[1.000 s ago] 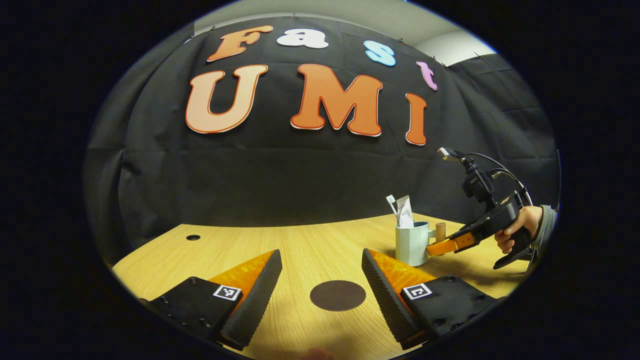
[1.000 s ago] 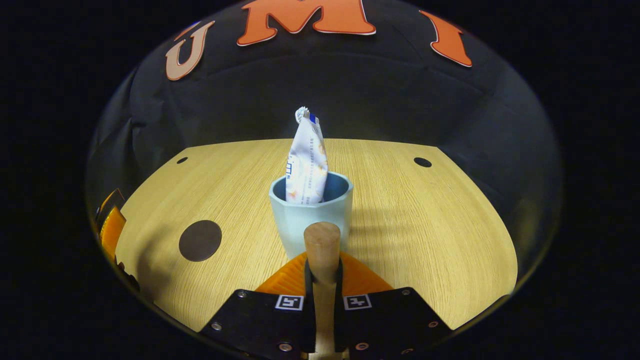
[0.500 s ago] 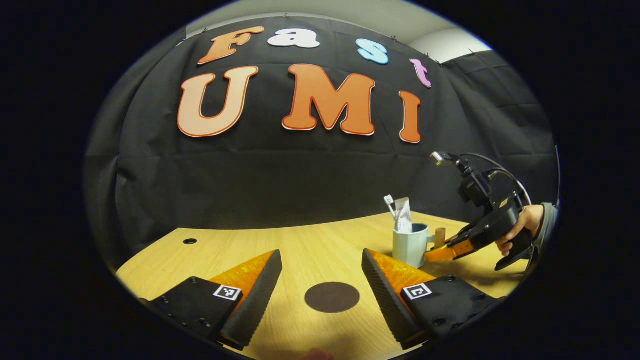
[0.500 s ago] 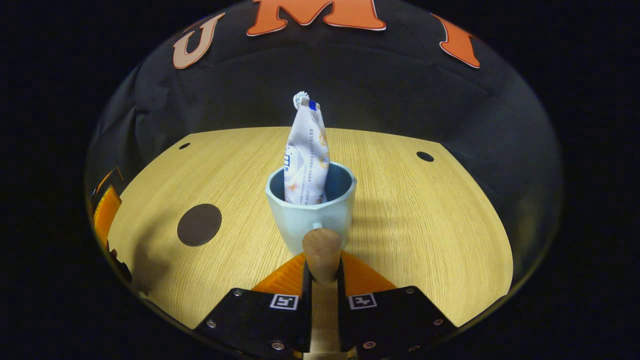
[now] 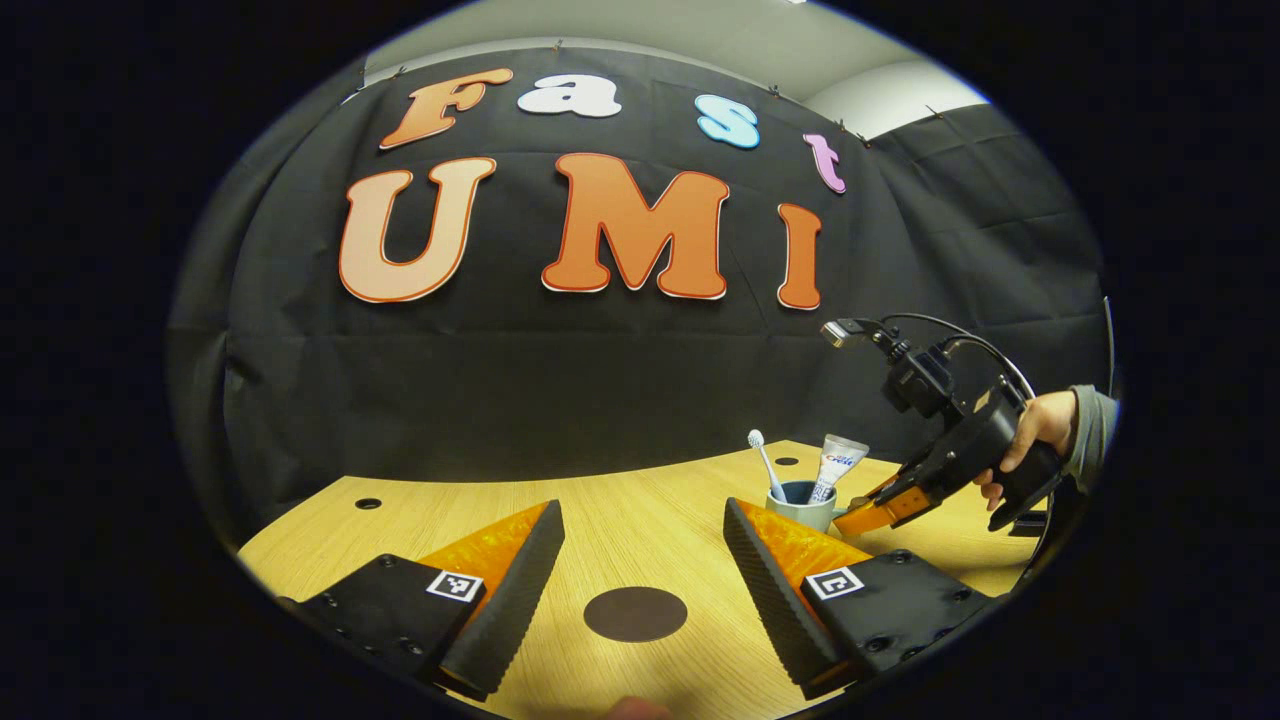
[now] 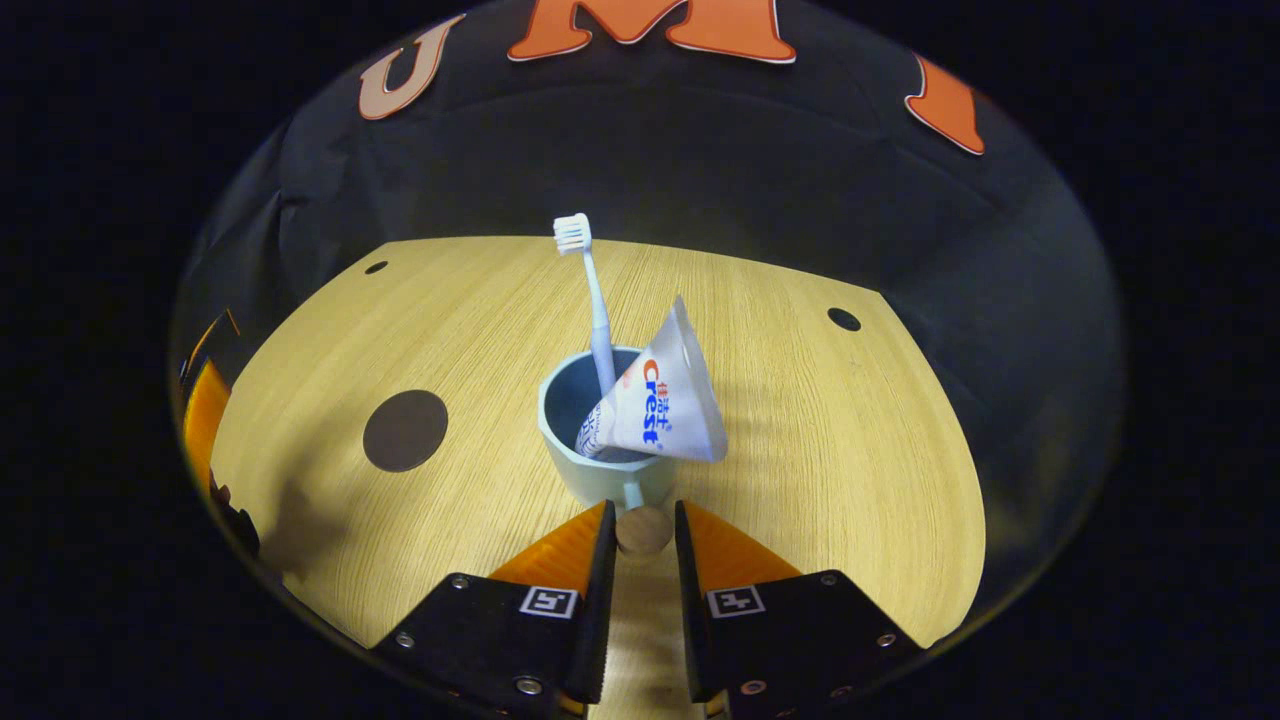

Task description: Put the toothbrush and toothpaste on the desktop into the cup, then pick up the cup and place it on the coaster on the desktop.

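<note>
A pale blue cup [image 6: 600, 470] with a wooden handle [image 6: 643, 530] holds a white toothbrush [image 6: 592, 300] and a white toothpaste tube [image 6: 662, 408] that leans right over the rim. My right gripper [image 6: 643, 515] is shut on the handle, looking down into the cup. The dark round coaster [image 6: 405, 430] lies on the desk to the cup's left. In the left gripper view, my left gripper [image 5: 642, 508] stands open low over the coaster [image 5: 635, 614]. The cup [image 5: 800, 497] is partly hidden behind its right finger, so its base is out of sight. The right gripper [image 5: 868, 516] is held by a hand [image 5: 1035, 430].
The wooden desk [image 6: 850, 450] has small round holes near its far corners [image 6: 843, 319]. The black cloth wall stands right behind the desk. A finger of the left gripper [image 6: 205, 430] shows at the left edge of the right gripper view.
The right gripper has carried the cup leftward, nearer the left gripper and coaster, and now looks down more steeply. The toothpaste tube has tipped right, uncovering the toothbrush. The left gripper stays open.
</note>
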Action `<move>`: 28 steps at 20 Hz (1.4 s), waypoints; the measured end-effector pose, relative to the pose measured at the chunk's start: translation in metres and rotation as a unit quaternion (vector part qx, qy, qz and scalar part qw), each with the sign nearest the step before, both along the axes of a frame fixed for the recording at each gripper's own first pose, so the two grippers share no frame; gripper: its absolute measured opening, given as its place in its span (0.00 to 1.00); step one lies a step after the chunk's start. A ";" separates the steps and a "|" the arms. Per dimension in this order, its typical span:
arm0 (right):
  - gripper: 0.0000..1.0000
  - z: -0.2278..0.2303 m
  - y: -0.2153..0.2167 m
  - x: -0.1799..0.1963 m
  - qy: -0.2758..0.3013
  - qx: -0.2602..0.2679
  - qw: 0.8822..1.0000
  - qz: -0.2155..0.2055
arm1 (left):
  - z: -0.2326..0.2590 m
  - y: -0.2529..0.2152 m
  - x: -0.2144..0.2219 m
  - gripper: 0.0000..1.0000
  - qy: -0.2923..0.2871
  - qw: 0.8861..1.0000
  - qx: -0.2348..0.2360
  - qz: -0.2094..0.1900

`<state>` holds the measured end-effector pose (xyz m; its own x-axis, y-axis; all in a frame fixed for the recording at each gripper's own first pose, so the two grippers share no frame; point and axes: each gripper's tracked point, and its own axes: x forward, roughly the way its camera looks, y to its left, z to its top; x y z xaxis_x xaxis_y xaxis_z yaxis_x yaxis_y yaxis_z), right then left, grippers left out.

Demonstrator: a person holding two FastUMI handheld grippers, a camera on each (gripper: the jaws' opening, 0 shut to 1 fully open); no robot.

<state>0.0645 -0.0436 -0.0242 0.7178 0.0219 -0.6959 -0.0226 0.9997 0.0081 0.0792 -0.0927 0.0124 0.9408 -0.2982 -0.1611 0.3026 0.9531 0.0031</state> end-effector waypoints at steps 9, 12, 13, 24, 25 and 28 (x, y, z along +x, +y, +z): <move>0.33 -0.008 0.007 0.002 0.080 -0.017 0.996 0.044 | -0.001 0.012 -0.003 1.00 0.001 1.000 0.008 0.025; 0.27 -0.005 0.011 0.002 0.077 0.005 0.996 0.044 | -0.001 0.014 -0.006 1.00 0.000 1.000 0.009 0.029; 0.25 -0.006 0.012 0.003 0.072 0.009 0.997 0.041 | -0.001 0.015 -0.005 1.00 0.000 0.999 0.010 0.032; 0.14 0.002 0.012 0.010 0.032 0.012 0.999 0.035 | 0.002 0.023 -0.007 1.00 -0.003 0.999 0.010 0.052; 0.14 0.005 0.012 0.011 0.024 0.013 0.999 0.036 | 0.002 0.023 -0.007 1.00 -0.004 0.999 0.010 0.053; 0.14 0.010 0.014 0.013 0.009 0.015 0.999 0.050 | 0.002 0.022 -0.007 1.00 -0.004 0.998 0.007 0.055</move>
<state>0.0778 -0.0301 -0.0143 0.6990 0.1145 -0.7059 -0.1219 0.9917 0.0401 0.0718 -0.0710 0.0146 0.9689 -0.1912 -0.1573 0.1963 0.9804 0.0180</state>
